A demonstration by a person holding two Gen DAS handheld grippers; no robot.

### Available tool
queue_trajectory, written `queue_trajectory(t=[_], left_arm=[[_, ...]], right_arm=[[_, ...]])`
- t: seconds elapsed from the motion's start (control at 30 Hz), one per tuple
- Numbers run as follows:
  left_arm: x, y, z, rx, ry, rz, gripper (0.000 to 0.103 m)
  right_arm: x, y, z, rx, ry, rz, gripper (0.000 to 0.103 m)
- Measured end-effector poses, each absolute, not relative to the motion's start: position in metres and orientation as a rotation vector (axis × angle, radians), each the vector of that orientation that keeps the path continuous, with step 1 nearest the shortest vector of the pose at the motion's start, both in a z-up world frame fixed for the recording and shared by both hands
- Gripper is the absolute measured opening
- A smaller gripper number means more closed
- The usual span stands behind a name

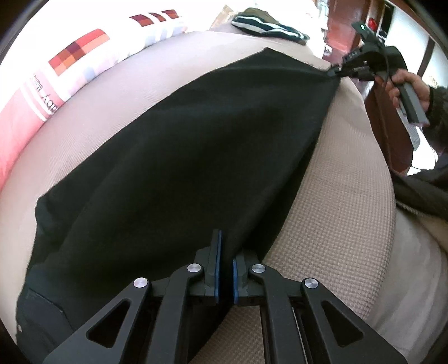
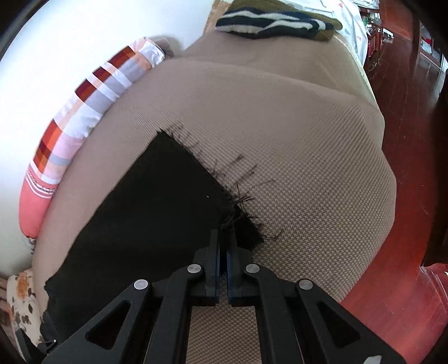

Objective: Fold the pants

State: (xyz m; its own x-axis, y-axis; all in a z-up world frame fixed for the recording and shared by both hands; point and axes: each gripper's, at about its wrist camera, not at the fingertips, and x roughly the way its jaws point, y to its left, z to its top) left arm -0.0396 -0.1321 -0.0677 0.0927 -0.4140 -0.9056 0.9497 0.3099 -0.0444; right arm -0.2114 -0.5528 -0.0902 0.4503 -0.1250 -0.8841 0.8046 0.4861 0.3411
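While black pants (image 1: 182, 156) lie on beige bed (image 1: 336, 210), both grippers' fingers pinch near-side edge: left gripper (image 1: 226, 253), right gripper (image 2: 224, 246).

The right gripper (image 2: 223, 243) has its jaws pinched tight on the frayed corner of the black pants (image 2: 145, 212), which lie flat on the tan bed (image 2: 294, 134) toward its left edge. A checked pillow (image 2: 92, 112) lies along that left edge. A striped cloth (image 2: 274, 23) sits at the far edge. Red wooden floor (image 2: 406, 126) runs past the right edge.
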Motion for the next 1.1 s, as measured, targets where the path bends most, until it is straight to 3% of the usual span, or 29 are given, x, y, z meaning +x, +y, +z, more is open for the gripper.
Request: queue_trajectory(t=[0.13, 0.27, 0.3, 0.4, 0.47, 0.7, 1.1], left_arm=[[-0.034, -0.131, -0.064, 0.609, 1.083, -1.133, 0.02], [-0.032, -0.125, -0.049, 0.519, 1.122, -1.182, 0.055], [-0.032, -0.121, -0.043, 0.48, 1.118, -1.2, 0.057], [-0.023, -0.107, -0.022, 0.375, 1.091, -1.212, 0.057], [-0.007, -0.094, -0.013, 0.292, 1.07, -1.156, 0.057], [0.076, -0.036, -0.007, 0.108, 1.003, -0.698, 0.057], [0.119, 0.03, -0.038, 0.076, 1.03, -0.434, 0.057]], right_arm=[[-0.212, -0.553, -0.091, 0.862, 0.933, -0.687, 0.003], [-0.212, -0.553, -0.092, 0.846, 0.945, -0.685, 0.003], [-0.212, -0.553, -0.091, 0.845, 0.945, -0.688, 0.003], [-0.213, -0.554, -0.088, 0.837, 0.956, -0.709, 0.009], [-0.214, -0.556, -0.082, 0.787, 0.989, -0.78, 0.028], [-0.199, -0.553, -0.043, 0.714, 0.926, -0.748, 0.029], [0.03, -0.365, -0.022, 0.429, 1.106, 0.149, 0.029]])
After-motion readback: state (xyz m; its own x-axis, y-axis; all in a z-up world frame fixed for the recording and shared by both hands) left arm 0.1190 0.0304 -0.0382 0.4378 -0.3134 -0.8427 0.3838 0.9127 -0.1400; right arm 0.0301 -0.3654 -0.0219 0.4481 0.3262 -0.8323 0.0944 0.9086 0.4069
